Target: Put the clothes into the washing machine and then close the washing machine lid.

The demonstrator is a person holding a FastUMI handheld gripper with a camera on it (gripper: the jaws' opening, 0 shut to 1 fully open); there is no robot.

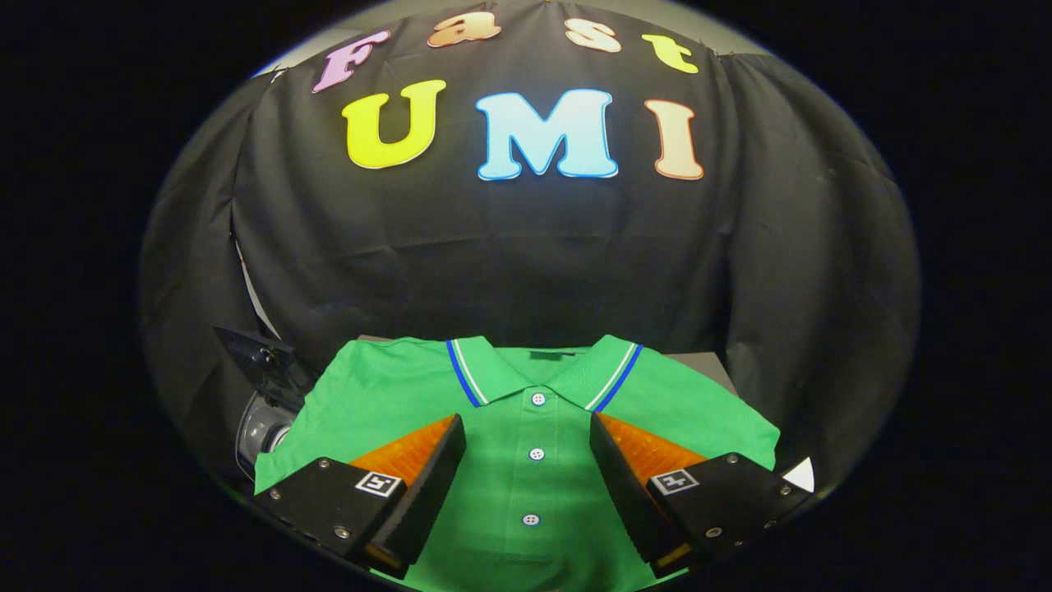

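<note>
We note the green polo shirt [534, 427] lying flat and face up on a grey surface [707, 363], collar away from us, placket buttons running down the middle toward the gripper. It looks folded, sleeves tucked under, though we cannot confirm how many layers there are.

The gripper [528, 448] sits over the lower chest of the shirt with its fingers spread wide, one on either side of the button line. Nothing is held; whether the tips touch the cloth we cannot tell.

Beside the shirt's shoulder, toward the gripper's left finger, we see a dark angled panel [255, 353] above a rounded clear part [261, 427]. We take this to be part of the washing machine with its lid up, but too little shows to be sure.

Judgement: the step in hand is the first grasp, so the task is barely begun. To do it well we would:
- lower the tips until both press into the cloth, then close so a ridge of fabric bunches between them;
- take the pinch across the placket, where the doubled cloth should give a firmer bite;
- gather enough layers that the whole shirt lifts, not just the front panel;
- lift clear before swinging toward the machine, since trailing cloth could snag on the lid.
</note>
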